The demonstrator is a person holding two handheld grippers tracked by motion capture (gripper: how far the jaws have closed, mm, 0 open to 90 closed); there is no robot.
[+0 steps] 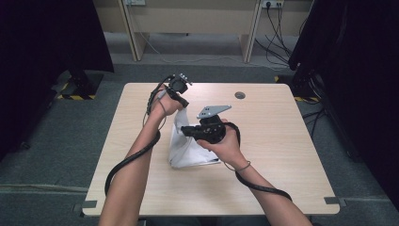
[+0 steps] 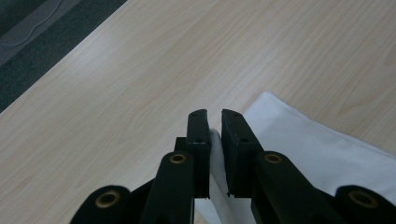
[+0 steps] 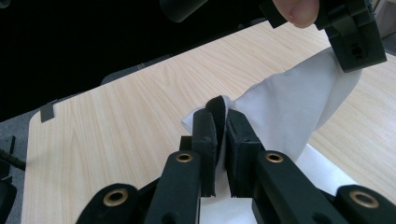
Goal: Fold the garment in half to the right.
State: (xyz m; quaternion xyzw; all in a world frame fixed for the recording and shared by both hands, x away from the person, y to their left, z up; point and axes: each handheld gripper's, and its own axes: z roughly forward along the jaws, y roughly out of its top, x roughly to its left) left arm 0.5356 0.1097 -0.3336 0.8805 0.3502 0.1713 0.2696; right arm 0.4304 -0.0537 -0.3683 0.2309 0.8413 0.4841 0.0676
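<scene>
High view: the left hand-held gripper and right hand-held gripper are lifting a white cloth off the wooden surface, its long axis slanting upward toward the far-left. Left gripper view: jaws are pinching the cloth nearly closed. Right gripper view: jaws are clamping a cloth fold.

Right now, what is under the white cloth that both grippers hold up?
Under the white cloth lies the wooden table. The left gripper and the right gripper pinch its raised edges. Its lower part rests on the table; anything beneath that part is covered.

A light wooden table stands on grey carpet, with a wooden desk beyond.
</scene>
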